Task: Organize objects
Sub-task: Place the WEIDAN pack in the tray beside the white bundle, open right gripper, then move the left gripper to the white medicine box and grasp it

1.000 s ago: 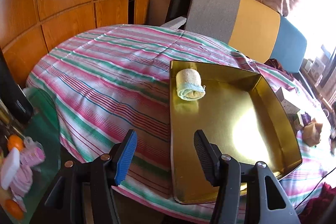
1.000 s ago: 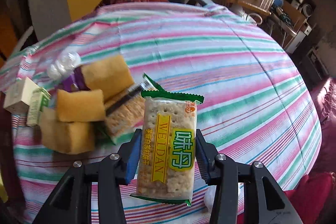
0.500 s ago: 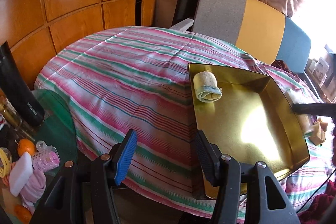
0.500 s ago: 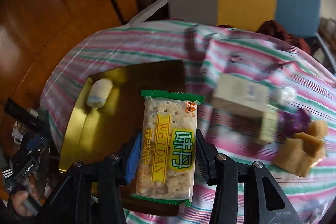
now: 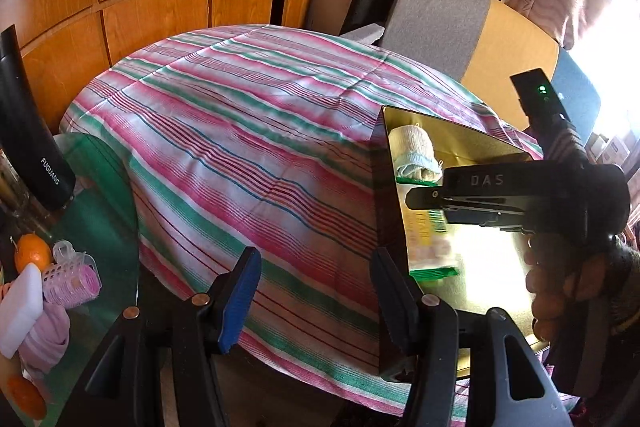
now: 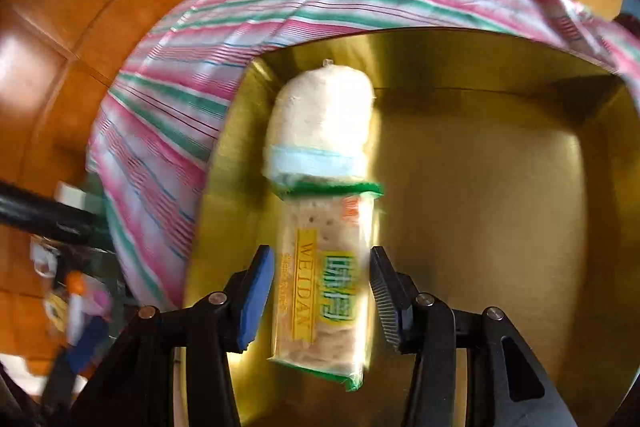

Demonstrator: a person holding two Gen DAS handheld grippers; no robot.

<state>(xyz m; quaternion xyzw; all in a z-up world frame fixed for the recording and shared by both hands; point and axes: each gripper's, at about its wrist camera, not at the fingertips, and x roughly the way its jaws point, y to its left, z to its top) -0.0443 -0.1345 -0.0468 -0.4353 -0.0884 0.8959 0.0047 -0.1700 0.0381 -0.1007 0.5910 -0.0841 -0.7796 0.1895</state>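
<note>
We see the right gripper [image 6: 322, 301] over the gold tray [image 6: 500, 227] with the cracker packet [image 6: 320, 291] between its fingers; the jaws are opening, and there is a visible gap between each pad and the packet's sides, so we judge the hold is letting go. The packet hangs lengthwise over the tray floor, its green top seal just at the end of the rolled towel [image 6: 320, 131] lying along the tray's left side. Blur makes it unclear whether the packet already touches the tray.

In the left wrist view the packet [image 5: 430, 247] shows blurred under the right gripper [image 5: 424, 197], inside the tray [image 5: 472, 291], near the towel [image 5: 414, 155].

The left gripper [image 5: 316, 291] sits open and empty above the striped tablecloth [image 5: 240, 131], beside the tray's near corner.

Handling, our judgement: the packet is light, a thin glossy plastic wrap over stacked crackers. The film is slippery, the crackers are brittle and crack under a hard squeeze. Best hold is across the two long sides at mid-length, pads flat, light pressure; the crimped ends are too floppy to grab. The towel is soft and squashy, light, and grips easily across its middle.
</note>
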